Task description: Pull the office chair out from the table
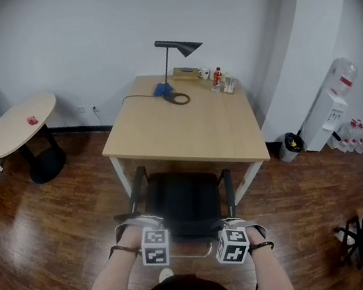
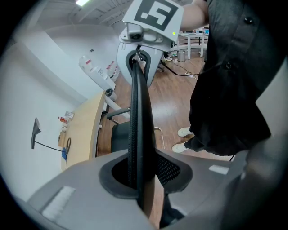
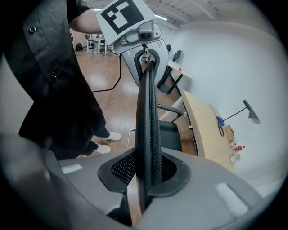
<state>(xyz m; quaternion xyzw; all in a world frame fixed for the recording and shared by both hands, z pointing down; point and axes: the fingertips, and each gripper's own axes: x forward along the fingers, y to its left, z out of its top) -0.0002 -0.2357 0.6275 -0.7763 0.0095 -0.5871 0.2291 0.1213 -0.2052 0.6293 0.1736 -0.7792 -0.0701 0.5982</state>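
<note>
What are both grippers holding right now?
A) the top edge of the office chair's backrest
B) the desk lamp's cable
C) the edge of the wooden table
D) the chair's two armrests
A: the left gripper and the right gripper each have the black mesh backrest pinched between their jaws, and neither is touching the table.

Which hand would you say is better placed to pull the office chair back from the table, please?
Neither: the left gripper and the right gripper are each clamped on the backrest along its top edge, one towards each end, so pulling evenly with both looks best.
</note>
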